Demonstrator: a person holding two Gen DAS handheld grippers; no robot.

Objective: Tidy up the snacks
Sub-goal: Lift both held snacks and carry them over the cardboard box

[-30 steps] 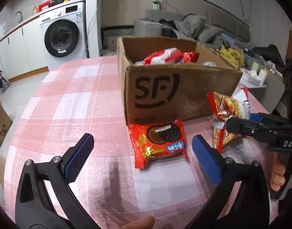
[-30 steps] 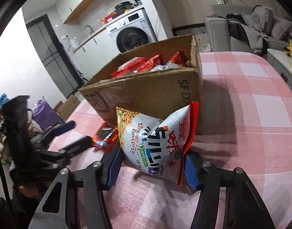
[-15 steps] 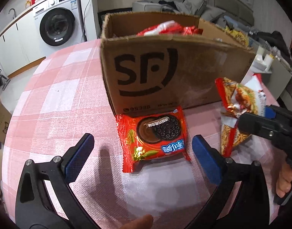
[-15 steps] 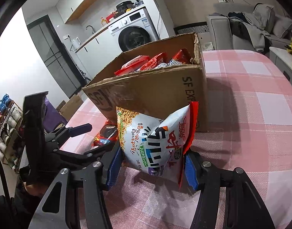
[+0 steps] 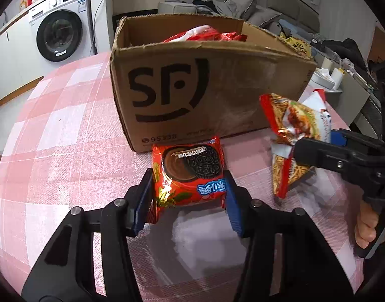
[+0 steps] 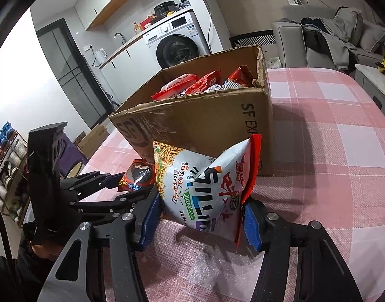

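From the left wrist view I note my left claw point(image 5: 188, 196) with its jaws just having closed in on the cookie pack point(image 5: 189, 173); both blue pads point(image 5: 142, 201) now press the pack's two sides, so it is clamped. The pack lies flat on the worktop point(image 5: 66, 130), which carries a pink checked cloth, and its far edge sits just in front of the box point(image 5: 192, 95), at the wall printed with large black letters. The box is open at the top and holds several red snack packs point(image 5: 205, 34). My right claw point(image 6: 201, 210) is clamped on the noodle bag point(image 6: 205, 183): the blue pads point(image 6: 151, 216) grip its two sides, and the bag stands tilted between them, close against the near corner of the box point(image 6: 205, 125). In the left view the same bag point(image 5: 293, 136) shows to the right of the box, held by the right claw point(image 5: 315, 148). A person's fingers point(image 5: 366, 226) wrap its handle. In the right view the left claw point(image 6: 132, 183) sits left of the bag with the cookie pack point(image 6: 138, 176) in it. Behind the worktop stand a washer point(image 5: 59, 35) and a sofa point(image 6: 325, 42) piled with clothes.
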